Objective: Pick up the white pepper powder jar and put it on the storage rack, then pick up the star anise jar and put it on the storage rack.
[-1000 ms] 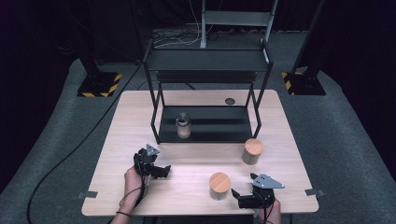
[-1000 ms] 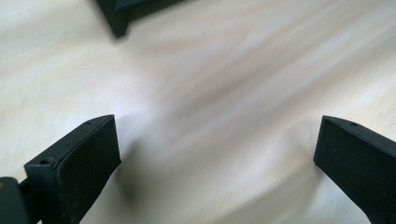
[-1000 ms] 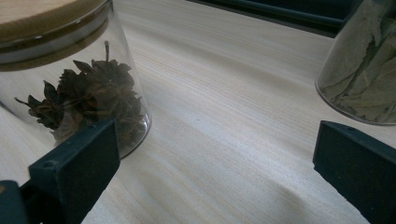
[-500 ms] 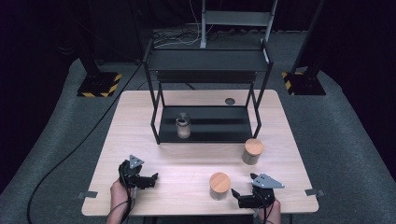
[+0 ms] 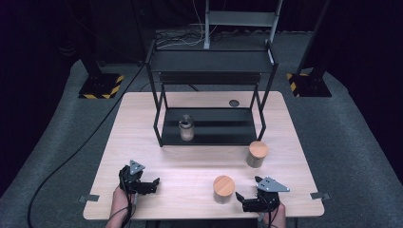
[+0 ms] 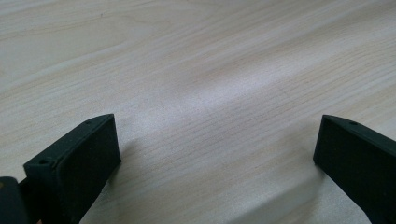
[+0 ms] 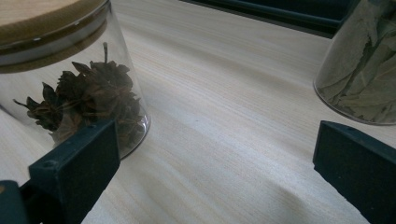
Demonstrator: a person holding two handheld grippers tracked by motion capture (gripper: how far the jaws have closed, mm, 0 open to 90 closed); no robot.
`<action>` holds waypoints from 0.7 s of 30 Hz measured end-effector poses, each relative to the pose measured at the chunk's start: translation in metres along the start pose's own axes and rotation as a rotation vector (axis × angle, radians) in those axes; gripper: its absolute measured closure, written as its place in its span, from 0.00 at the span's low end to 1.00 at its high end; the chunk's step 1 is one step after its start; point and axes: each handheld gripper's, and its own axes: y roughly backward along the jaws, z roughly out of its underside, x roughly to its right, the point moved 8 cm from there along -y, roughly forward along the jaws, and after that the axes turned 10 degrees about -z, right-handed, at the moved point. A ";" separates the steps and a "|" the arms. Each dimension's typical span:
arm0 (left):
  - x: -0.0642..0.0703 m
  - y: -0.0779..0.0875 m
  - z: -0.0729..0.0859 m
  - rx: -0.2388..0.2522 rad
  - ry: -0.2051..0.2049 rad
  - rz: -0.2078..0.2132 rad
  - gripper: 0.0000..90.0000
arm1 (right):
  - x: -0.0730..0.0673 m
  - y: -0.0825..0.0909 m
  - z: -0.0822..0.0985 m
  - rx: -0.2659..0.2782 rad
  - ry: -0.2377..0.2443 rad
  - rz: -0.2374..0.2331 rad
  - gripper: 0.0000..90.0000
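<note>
Near edge of the bench (image 5: 157,118) first: left hand-held gripper (image 5: 153,182) low over bare wood, jaws spread wide, nothing between them, pointed toward the middle of the bench. Right hand-held gripper (image 5: 238,196) low at the front right, jaws likewise parted and empty, aimed leftward.

Just beyond those right fingertips stood the star anise jar (image 5: 223,189), upright on the bench, wooden lid on, long axis vertical; seen large at the left of the right gripper view, star anise jar (image 7: 70,70) just ahead of the left jaw rather than centred between the two. Judged the nearer tool by far: right one just beside the jar, left one well apart across open wood. Likely called for a small swing toward the jar so that both jaws would straddle its glass wall below the lid.

Farther back and to the right, a second lidded jar, the bay leaf jar (image 5: 257,154), upright near the rack's front right leg.

Farthest, the black metal rack (image 5: 209,61), with a small open glass jar (image 5: 186,128) standing on its lower shelf.
</note>
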 end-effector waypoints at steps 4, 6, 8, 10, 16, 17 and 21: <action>0.000 0.000 0.000 0.000 0.000 0.000 0.00 | -0.001 0.000 0.000 0.001 0.003 -0.007 0.00; 0.000 0.000 0.000 -0.001 0.001 0.000 0.00 | -0.001 0.000 0.000 0.004 0.008 -0.006 0.00; 0.000 0.000 0.000 -0.001 0.001 0.000 0.00 | -0.001 0.000 0.000 0.002 0.006 -0.004 0.00; 0.000 0.000 0.000 -0.001 0.001 0.000 0.00 | 0.000 0.000 0.000 0.005 0.006 0.001 0.00; 0.000 0.000 0.000 -0.001 0.001 0.000 0.00 | 0.000 0.001 0.000 0.010 0.004 0.013 0.00; 0.000 0.000 0.000 0.000 0.001 0.000 0.00 | 0.000 0.001 0.000 0.011 0.003 0.013 0.00; 0.000 0.000 0.000 0.000 0.001 0.000 0.00 | 0.000 0.001 0.000 0.016 0.003 0.020 0.00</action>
